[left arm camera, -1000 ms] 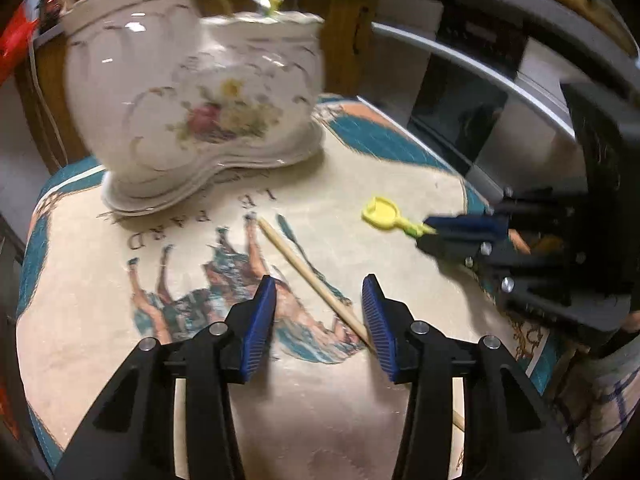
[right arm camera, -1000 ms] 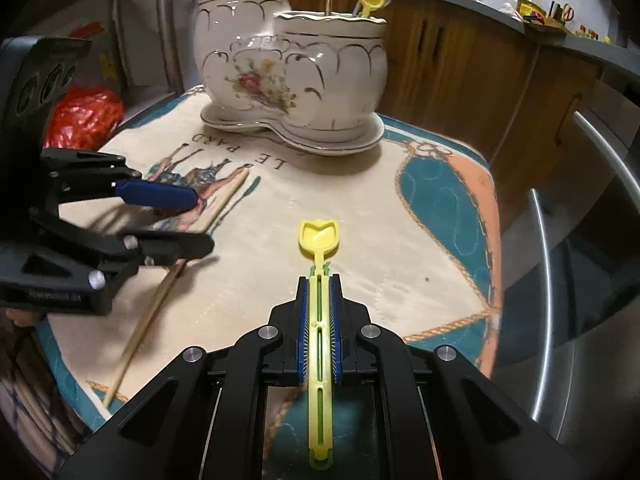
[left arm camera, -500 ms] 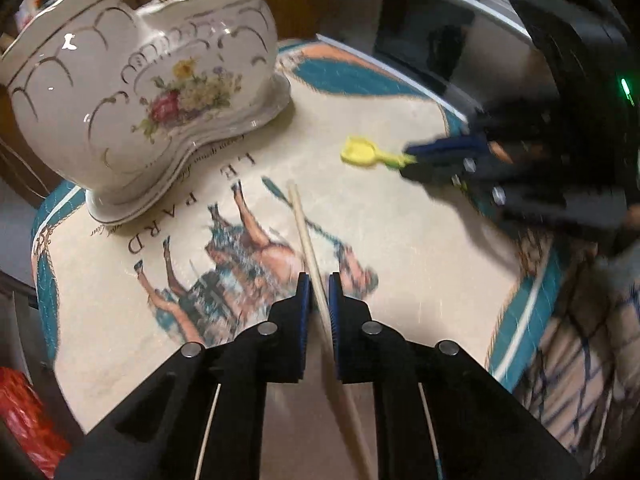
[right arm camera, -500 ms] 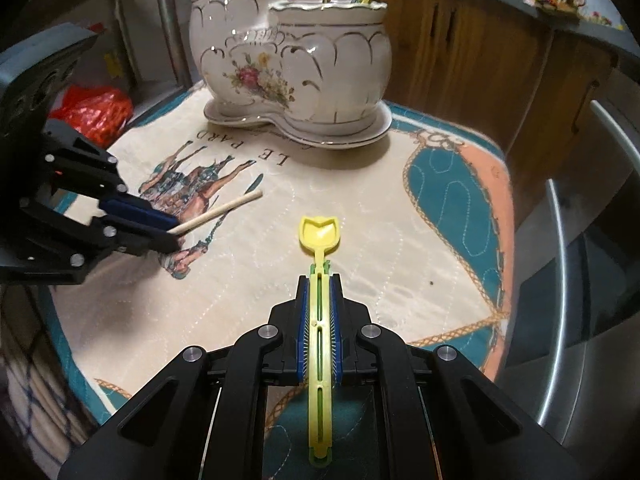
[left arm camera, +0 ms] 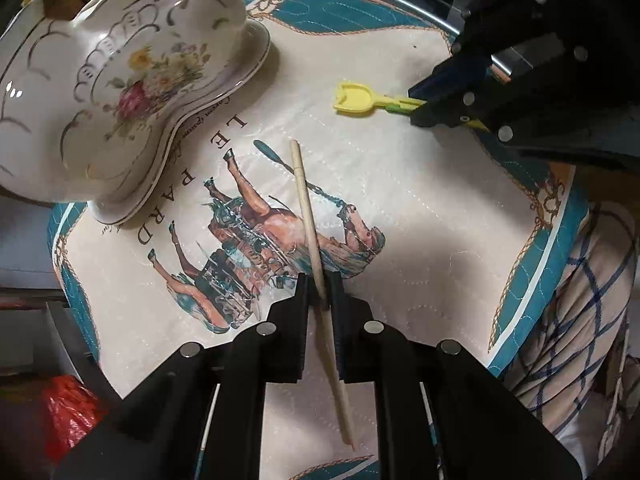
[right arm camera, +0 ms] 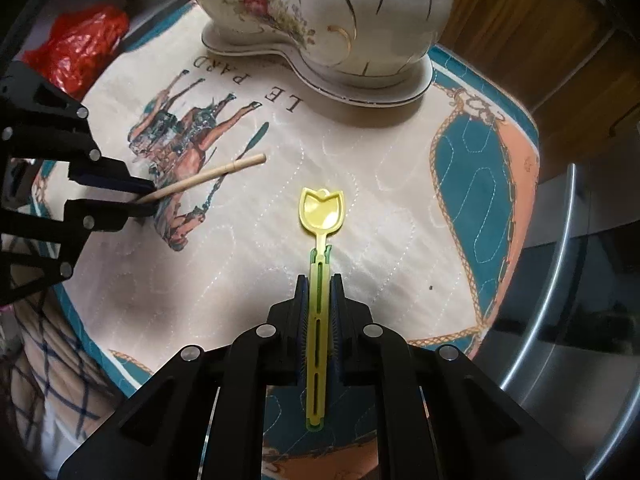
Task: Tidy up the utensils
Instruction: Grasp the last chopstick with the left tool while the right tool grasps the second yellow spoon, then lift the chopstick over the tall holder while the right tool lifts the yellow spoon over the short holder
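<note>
Above the horse-print mat [left arm camera: 420, 216], each tool pinching a utensil lengthwise, tips toward the vase [right arm camera: 320, 12].

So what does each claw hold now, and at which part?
Left claw: wooden chopstick, gripped around mid-length. Right claw: yellow spoon, gripped on its handle.

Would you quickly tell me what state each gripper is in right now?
Left gripper: shut on the wooden chopstick.
Right gripper: shut on the yellow spoon.
</note>
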Demonstrator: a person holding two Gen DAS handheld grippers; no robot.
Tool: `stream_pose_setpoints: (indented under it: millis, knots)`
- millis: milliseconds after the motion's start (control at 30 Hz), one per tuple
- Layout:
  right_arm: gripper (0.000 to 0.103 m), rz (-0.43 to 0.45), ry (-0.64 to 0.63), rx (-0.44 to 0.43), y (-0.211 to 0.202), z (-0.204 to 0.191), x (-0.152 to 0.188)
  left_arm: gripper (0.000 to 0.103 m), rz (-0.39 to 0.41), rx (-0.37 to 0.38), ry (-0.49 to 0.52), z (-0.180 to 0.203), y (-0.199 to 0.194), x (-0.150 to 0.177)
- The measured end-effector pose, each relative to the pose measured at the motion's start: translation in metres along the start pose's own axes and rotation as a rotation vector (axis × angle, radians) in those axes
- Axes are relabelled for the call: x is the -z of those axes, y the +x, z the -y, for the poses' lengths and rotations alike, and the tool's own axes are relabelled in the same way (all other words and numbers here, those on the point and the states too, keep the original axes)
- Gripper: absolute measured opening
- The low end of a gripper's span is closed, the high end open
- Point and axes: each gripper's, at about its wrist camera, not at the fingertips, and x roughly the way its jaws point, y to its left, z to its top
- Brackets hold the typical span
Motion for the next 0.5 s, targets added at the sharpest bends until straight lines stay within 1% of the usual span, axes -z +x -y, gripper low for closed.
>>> stream_pose_setpoints:
  millis: [33,133,200,333,400,500]
  knots:
    - [0.011,-0.005,0.005,0.003,0.0,0.0,-0.001,0.011,0.0,-0.003,0.003,0.0,0.0,0.0]
    - [0.01,0.006,0.011,0.013,0.0,-0.003,0.0,0.005,0.022,0.008,0.002,0.001,0.0,0.002]
    - [0.01,0.022,0.02,0.014,-0.001,-0.003,0.004,0.005,0.054,0.016,-0.006,0.003,0.0,0.008]
    - [0.01,0.053,0.024,0.024,-0.001,-0.002,0.008,0.004,0.126,0.049,-0.048,-0.005,-0.003,0.026]
    - [0.01,0.075,0.021,0.027,-0.003,-0.002,0.009,0.004,0.176,0.075,-0.08,-0.009,-0.005,0.032]
    - [0.01,0.158,0.047,0.002,-0.015,0.001,0.012,0.004,0.282,0.099,-0.117,-0.014,-0.011,0.043]
